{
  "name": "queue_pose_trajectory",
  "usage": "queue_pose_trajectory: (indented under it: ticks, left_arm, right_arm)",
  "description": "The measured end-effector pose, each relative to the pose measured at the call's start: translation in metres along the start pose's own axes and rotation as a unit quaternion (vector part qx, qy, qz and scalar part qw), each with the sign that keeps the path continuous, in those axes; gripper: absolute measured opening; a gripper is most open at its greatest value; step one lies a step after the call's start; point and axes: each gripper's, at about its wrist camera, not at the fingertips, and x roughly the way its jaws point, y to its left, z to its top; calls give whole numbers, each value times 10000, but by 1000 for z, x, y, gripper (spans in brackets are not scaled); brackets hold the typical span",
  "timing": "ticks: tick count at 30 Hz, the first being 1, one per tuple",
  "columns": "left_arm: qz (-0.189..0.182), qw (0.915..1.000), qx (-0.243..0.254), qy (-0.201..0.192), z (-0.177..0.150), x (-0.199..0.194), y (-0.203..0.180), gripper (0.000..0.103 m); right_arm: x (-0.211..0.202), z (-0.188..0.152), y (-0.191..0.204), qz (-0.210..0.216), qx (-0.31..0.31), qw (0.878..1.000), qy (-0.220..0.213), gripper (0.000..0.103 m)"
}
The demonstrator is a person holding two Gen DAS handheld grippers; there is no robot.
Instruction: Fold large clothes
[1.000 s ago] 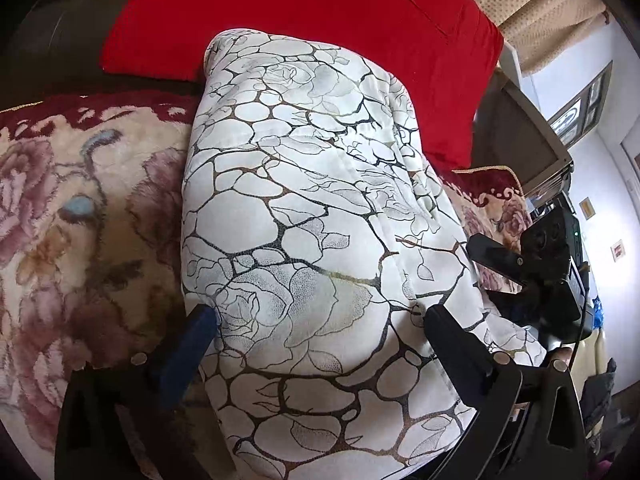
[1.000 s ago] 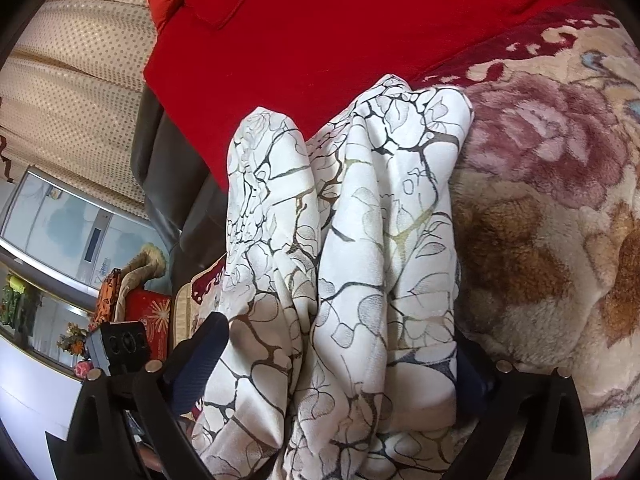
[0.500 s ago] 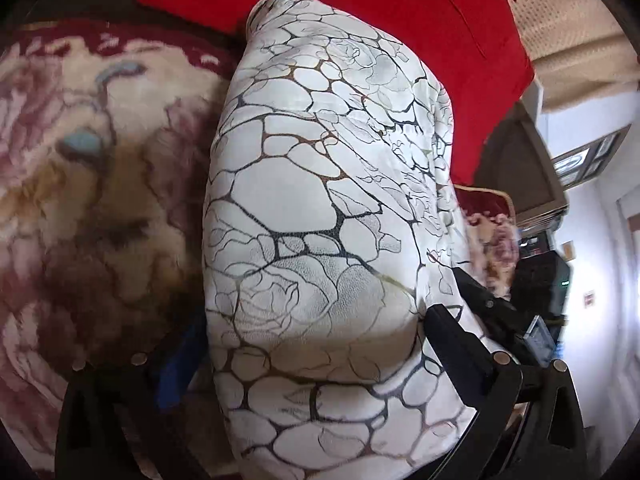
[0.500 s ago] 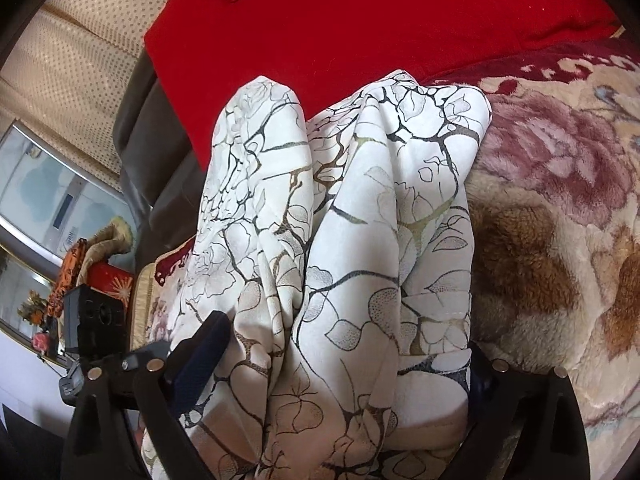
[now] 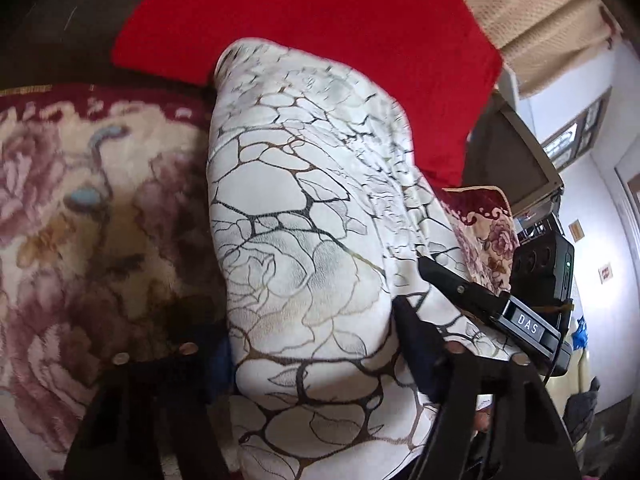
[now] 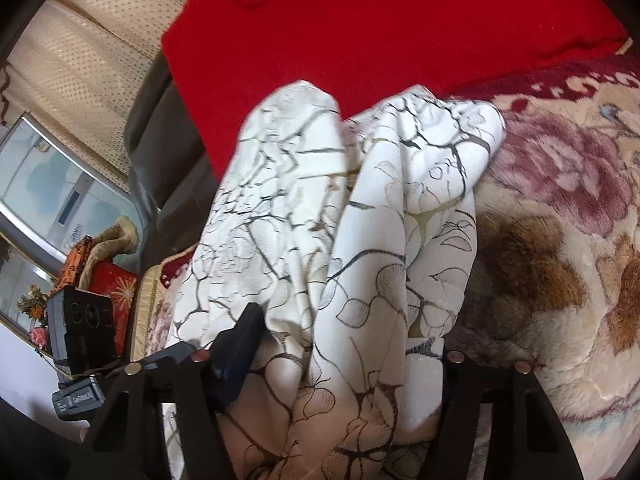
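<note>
The white patterned garment (image 5: pixel 312 240) lies bunched down the middle of both frames on a floral blanket (image 5: pixel 80 208), its far end against a red cushion (image 5: pixel 320 20). Both the left hand-held gripper (image 5: pixel 312 344) and right hand-held gripper (image 6: pixel 340 344) clamp its near edge, 2 fingers each.

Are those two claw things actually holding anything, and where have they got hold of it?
Both grip the white patterned garment. The left gripper and the right gripper each clamp a bunched fold at its near end, closest to the cameras.
</note>
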Motion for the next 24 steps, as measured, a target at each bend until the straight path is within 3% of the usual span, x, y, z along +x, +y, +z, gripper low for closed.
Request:
queue_pose_trajectory:
  ticks: [5, 9, 12, 15, 18, 20, 24]
  left_arm:
    - [94, 9998, 147, -122, -4, -15, -4, 64]
    - [235, 9987, 196, -413, -13, -50, 0, 64]
    - [564, 9952, 332, -730, -23, -77, 2, 64]
    - [892, 9934, 250, -670, -28, -74, 10, 65]
    - [1403, 9896, 264, -168, -35, -47, 19, 75]
    - [1627, 9851, 521, -219, -38, -43, 9, 81]
    - [1805, 9822, 417, -300, -41, -45, 4, 82]
  right_arm:
    - [0, -5, 23, 344, -85, 9993, -131, 68]
    - [7, -13, 43, 700, -103, 9975, -54, 67]
    - [8, -19, 64, 1018, -286, 9944, -87, 67]
    - [25, -26, 65, 1213, 3, 9924, 189, 64]
    - [53, -33, 33, 610, 776, 9917, 827, 63]
    - [61, -39, 12, 533, 1263, 9846, 1088, 63]
    - [41, -42, 24, -21, 875, 9928, 816, 73]
